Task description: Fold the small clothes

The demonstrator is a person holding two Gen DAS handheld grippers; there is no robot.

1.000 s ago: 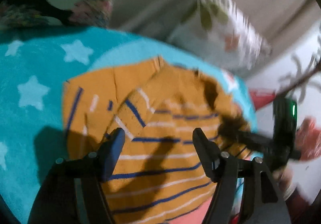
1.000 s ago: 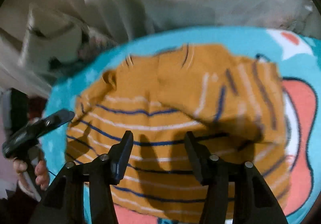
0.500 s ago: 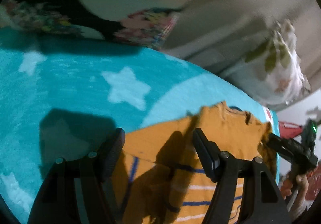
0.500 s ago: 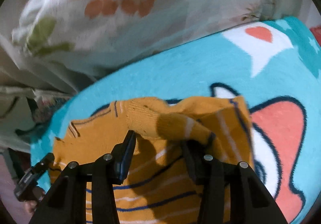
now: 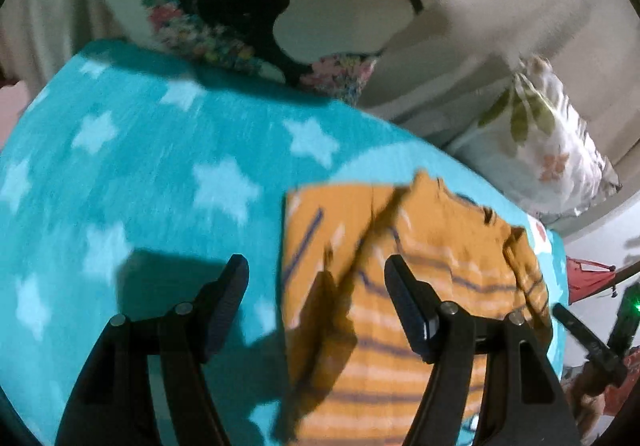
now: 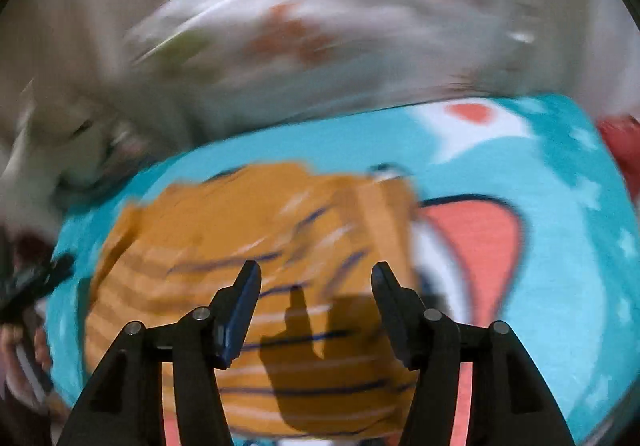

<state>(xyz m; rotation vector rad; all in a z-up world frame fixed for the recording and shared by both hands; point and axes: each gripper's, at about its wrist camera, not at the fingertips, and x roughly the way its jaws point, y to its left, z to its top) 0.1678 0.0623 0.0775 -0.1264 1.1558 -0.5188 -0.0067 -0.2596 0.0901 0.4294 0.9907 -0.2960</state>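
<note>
A small orange sweater (image 5: 400,286) with navy and white stripes lies on a turquoise star blanket (image 5: 140,166), its sleeves folded in over the body. My left gripper (image 5: 316,282) is open and empty above the sweater's left edge. In the right wrist view the same sweater (image 6: 248,230) lies on the blanket (image 6: 560,246), blurred by motion. My right gripper (image 6: 316,286) is open and empty above the sweater's lower middle. The right gripper also shows at the left wrist view's right edge (image 5: 592,338).
A white pillow with leaf and flower print (image 5: 544,150) lies beyond the blanket's far edge; it also shows in the right wrist view (image 6: 320,46). A dark floral cloth (image 5: 224,34) lies at the back left. A red object (image 5: 588,278) sits at the right.
Both grippers have drawn back from the sweater's top. The right gripper has let go of the sleeve it was shut on; the sleeve now lies folded in. The left view has swung left.
</note>
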